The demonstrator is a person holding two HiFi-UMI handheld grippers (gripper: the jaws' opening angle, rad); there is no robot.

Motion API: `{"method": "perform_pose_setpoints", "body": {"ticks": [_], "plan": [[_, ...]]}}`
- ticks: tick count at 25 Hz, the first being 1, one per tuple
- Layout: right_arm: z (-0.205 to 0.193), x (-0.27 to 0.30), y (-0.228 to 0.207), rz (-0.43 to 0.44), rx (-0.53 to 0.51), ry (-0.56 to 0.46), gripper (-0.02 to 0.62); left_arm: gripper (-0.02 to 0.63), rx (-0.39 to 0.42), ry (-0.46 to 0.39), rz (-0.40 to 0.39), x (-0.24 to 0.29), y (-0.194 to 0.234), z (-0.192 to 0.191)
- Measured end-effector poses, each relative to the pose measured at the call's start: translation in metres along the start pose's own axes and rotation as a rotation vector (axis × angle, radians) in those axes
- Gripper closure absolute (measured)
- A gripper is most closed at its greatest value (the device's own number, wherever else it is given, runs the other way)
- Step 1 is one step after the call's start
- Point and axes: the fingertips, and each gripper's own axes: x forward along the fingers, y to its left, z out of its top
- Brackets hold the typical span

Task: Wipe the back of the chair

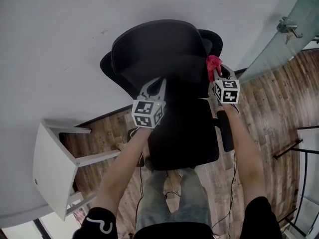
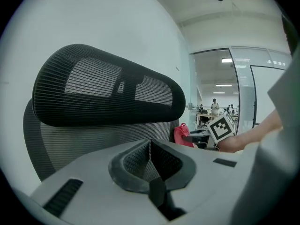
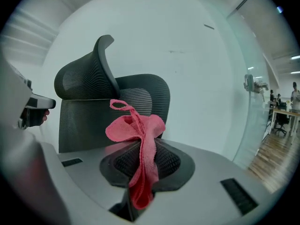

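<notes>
Chair back sits close to the white wall with its seat toward the person in the head view. The right gripper carries the pink cloth at the back's right edge, presumably to start a wipe there, and the left gripper hangs over the lower middle, contact not discernible. Left gripper view: jaws together on nothing, mesh close ahead, headrest above (likely placed to steady the chair). Right gripper view: jaws clamped on the cloth, which flops up and masks part of the mesh; the back's wall-side face is unseen in every view.
</notes>
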Motion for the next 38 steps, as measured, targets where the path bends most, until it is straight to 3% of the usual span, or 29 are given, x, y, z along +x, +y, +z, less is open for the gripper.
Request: {"method": "perform_pose_setpoints", "body": {"ticks": [4, 8, 22, 27, 32, 38], "plan": [[-0.007, -0.013, 0.0, -0.016, 0.038, 0.01, 0.512, 0.586, 0.011, 0.006, -0.012, -0.007, -0.004, -0.006], [-0.008, -0.022, 0.034, 0.0, 0.025, 0.013, 0.512, 0.586, 0.01, 0.006, -0.02, -0.026, 0.006, -0.012], [0.014, -0.003, 0.289, 0.218, -0.062, -0.006, 0.512, 0.586, -0.024, 0.019, 0.061, -0.169, 0.135, -0.043], [0.004, 0.011, 0.368, 0.273, -0.057, 0.013, 0.512, 0.586, -0.035, 0.014, 0.087, -0.212, 0.178, -0.054], [-0.016, 0.022, 0.419, 0.301, -0.069, 0.054, 0.512, 0.586, -0.063, 0.017, 0.111, -0.242, 0.208, -0.071], [-0.028, 0.031, 0.448, 0.313, -0.079, 0.086, 0.512, 0.585, -0.085, 0.024, 0.125, -0.263, 0.225, -0.088]]}}
